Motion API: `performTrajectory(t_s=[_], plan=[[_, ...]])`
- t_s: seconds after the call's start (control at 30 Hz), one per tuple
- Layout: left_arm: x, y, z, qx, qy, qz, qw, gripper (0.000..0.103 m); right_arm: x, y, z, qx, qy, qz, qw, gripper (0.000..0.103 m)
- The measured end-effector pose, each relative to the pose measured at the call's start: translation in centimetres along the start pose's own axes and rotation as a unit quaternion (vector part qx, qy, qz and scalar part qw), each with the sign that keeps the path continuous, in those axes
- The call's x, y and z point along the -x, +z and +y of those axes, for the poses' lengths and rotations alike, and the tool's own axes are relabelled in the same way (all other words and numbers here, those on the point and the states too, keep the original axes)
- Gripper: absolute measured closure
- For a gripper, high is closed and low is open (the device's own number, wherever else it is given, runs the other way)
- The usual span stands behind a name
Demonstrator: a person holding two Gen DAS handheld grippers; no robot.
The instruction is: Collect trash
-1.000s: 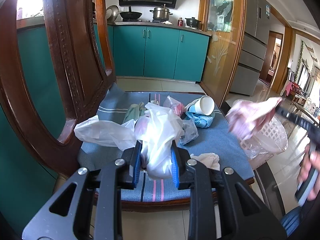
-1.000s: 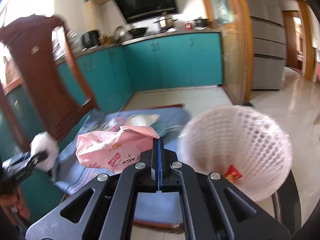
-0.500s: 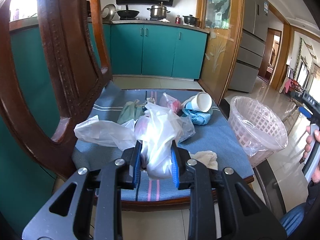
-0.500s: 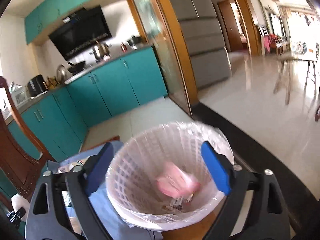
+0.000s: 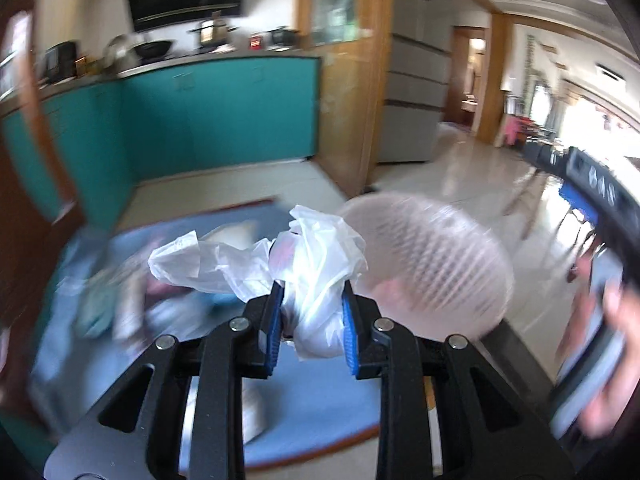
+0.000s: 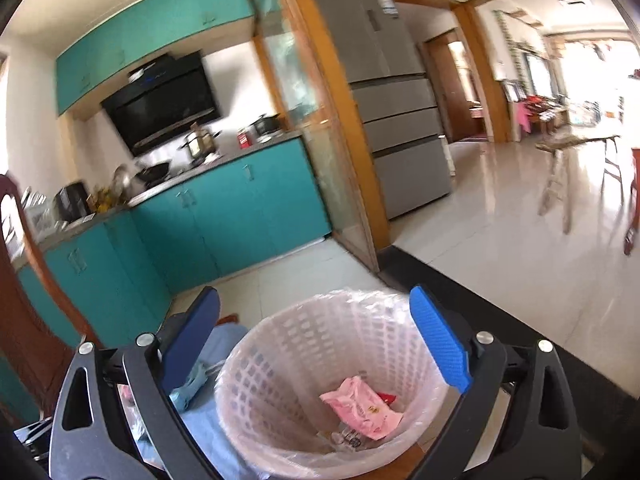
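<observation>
left gripper (image 5: 312, 322): jaws clamped on a crumpled white plastic bag (image 5: 316, 264), its blue pads pressed into the bunched lower part; the loose upper folds spill out above and to the left
right gripper (image 6: 316, 340): jaws spread wide with nothing between them, hanging over the basket's mouth
waste basket (image 6: 280, 344): white lattice plastic, lined with a clear bag, just beside the seat; blurred in the left wrist view (image 5: 440, 264)
pink wrapper (image 6: 360, 408): lies at the bottom of the basket with a few smaller scraps
blue cushion (image 5: 320, 404): covers the chair seat; more litter lies on it, too smeared to name
person's hand (image 5: 612, 364): blurred at the right edge, on a gripper handle
</observation>
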State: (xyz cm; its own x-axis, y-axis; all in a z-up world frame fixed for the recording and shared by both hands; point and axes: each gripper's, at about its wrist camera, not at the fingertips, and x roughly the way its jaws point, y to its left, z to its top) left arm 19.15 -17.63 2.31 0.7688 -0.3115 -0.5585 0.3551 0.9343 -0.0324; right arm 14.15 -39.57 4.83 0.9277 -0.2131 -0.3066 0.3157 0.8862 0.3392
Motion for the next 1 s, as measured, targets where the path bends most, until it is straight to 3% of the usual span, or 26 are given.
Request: performTrajectory(t_s=[0.07, 0.13, 0.27, 0.43, 0.63, 0.73, 0.9, 1.0], plan=[[-2.3, 2.4, -3.0, -0.004, -0.038, -0.001, 0.9993, 0.072, 0.1, 0.4, -0.9, -0.02, -0.009, -0.007, 1.0, 0.009], [-4.6, 4.0, -5.5, -0.012, -0.056, 0.001, 0.9983, 0.041, 0.1, 0.7, -1.7, -0.034, -0.019, -0.012, 0.999, 0.009], [-5.6, 4.6, -6.1, -0.011, -0.009, -0.006, 0.9999, 0.035, -0.1, 0.7, -2.1, -0.041, -0.017, -0.002, 0.999, 0.009], [-1.3, 3.0, -1.5, 0.0, 0.02, -0.025, 0.9995, 0.018, -0.2, 0.3, -0.6, -0.024, 0.0, 0.007, 1.0, 0.009], [6.9, -0.6, 7.2, 0.035, 0.09, -0.036, 0.9947, 0.009, -0.2, -0.9, 2.4, 0.015, 0.034, 0.036, 0.999, 0.009], [9.7, -2.9, 11.0, 0.07, 0.126, -0.037, 0.9888, 0.007, 0.3, -2.7, 5.9, 0.068, 0.074, 0.07, 0.992, 0.009], [10.6, -6.9, 15.0, 0.097, 0.167, -0.026, 0.9809, 0.007, 1.8, -6.9, 11.8, 0.142, 0.136, 0.121, 0.973, 0.009], [9.2, -8.6, 16.2, 0.109, 0.163, 0.013, 0.9805, 0.007, 2.8, -9.5, 14.6, 0.181, 0.159, 0.143, 0.96, 0.009]])
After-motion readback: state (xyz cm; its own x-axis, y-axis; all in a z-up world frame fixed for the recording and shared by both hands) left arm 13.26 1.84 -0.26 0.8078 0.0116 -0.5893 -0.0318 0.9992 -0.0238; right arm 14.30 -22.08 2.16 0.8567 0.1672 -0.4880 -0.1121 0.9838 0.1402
